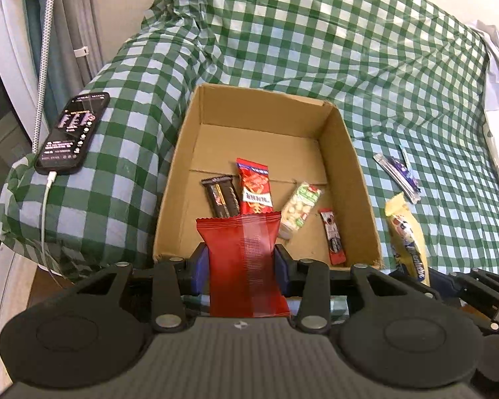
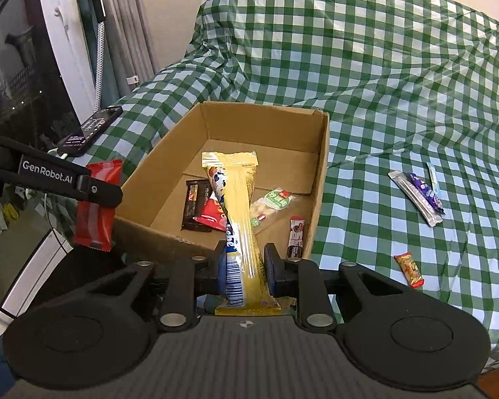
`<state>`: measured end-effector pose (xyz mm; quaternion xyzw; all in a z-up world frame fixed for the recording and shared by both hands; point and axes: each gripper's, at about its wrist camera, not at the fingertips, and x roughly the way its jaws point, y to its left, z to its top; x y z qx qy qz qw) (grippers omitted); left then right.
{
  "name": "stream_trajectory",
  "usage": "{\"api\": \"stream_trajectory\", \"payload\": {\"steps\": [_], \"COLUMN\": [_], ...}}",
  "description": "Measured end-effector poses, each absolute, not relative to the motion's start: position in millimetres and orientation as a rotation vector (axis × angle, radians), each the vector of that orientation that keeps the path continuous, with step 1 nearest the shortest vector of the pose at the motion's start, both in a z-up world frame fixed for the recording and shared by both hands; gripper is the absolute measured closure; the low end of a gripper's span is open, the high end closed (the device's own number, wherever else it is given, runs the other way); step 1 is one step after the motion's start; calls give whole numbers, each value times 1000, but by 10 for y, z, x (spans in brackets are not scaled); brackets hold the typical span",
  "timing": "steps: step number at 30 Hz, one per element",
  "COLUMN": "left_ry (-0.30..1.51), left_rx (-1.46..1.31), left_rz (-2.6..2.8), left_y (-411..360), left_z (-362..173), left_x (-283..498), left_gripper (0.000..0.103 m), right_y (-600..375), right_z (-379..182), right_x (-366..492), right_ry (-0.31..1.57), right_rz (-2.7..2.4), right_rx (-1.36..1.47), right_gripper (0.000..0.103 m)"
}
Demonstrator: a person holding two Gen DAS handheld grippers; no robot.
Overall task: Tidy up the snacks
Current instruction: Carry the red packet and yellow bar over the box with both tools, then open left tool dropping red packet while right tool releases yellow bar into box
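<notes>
An open cardboard box (image 1: pixel 352 173) (image 2: pixel 321 173) sits on the green checked cloth and holds several snack packets. My left gripper (image 1: pixel 241 262) is shut on a plain red packet (image 1: pixel 246 266) at the box's near edge; the same red packet (image 2: pixel 96 206) shows at the left of the right wrist view. My right gripper (image 2: pixel 244 266) is shut on a long yellow packet (image 2: pixel 239 219), held upright over the box's near edge. That yellow packet (image 1: pixel 407 239) also appears right of the box in the left wrist view.
A black phone (image 1: pixel 73 133) on a charging cable lies on the cloth left of the box. Loose snacks lie right of the box: a silver and purple pair (image 2: pixel 419 196) and a small orange packet (image 2: pixel 409 269). A white door and curtain stand at the left.
</notes>
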<state>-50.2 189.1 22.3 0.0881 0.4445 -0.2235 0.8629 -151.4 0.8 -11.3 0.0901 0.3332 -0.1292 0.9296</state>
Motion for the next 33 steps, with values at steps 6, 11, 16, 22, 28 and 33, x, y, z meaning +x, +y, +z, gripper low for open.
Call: {"api": "stream_trajectory", "payload": {"steps": [6,11,16,22,28,33], "left_ry": [929,938,953,970,999,1029], "left_rx": [175,163,167,182,212,262], "left_rz": [-455,-458,-458,-453,-444,-440], "left_y": [1896,1845,1754,1626,1466,1293], "left_z": [243,238,186,98,-59,-253], "left_x": [-311,-139,60,323,562,767], "left_gripper": [58,58,58,58,58,58], "right_y": [-46,-81,-121,-182,-272,-389], "right_z": [-80,-81,-121,-192,-285,-419], "right_x": [-1384,-1219,-1011,-749,-501,-305], "right_ry": [683,693,712,736,758,784], "right_rz": [-267,-258,-251,-243,-233,-237], "right_rx": [184,185,188,191,209,231], "right_gripper": [79,79,79,79,79,79]}}
